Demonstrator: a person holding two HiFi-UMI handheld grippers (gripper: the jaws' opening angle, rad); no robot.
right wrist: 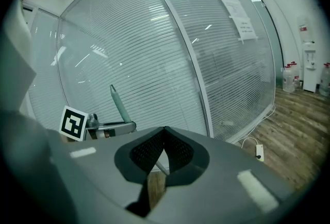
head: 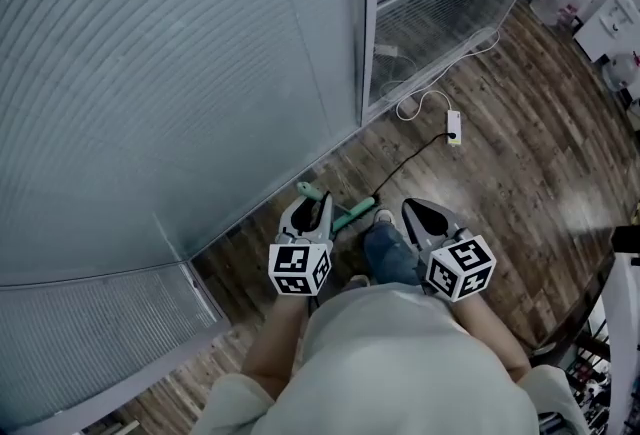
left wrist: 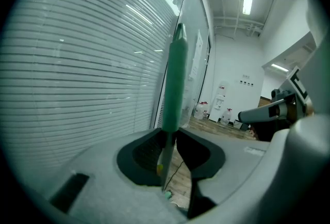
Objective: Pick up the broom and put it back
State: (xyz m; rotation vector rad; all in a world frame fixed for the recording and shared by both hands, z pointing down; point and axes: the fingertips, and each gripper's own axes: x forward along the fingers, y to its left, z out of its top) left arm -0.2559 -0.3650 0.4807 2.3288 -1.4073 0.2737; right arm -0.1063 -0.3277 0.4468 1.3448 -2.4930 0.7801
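Although the broom point(head: 352, 213) shows its green grip and a short run of thin metal shaft, its brush end is hidden in every view, lost below the person's knee in the head view. The left gripper point(head: 314, 207) has its jaws nearly together, closed on that thin shaft just under the green grip. The right gripper point(head: 418, 215) holds nothing. Its jaws meet at the tips, and a thin grey line seen through the gap below them is too slight to identify.

In the left gripper view the broom's long axis runs nearly upright, with the grip end topmost and leaning a little to the right. In the right gripper view it tilts up and to the left above the left gripper. In the head view the grip end points toward the glass wall point(head: 180, 73) with blinds, near its foot.

Open wooden floor point(head: 520, 183) lies to the right. It is crossed by a black cable point(head: 415, 158) leading to a white plug block point(head: 453, 126) close to the wall.
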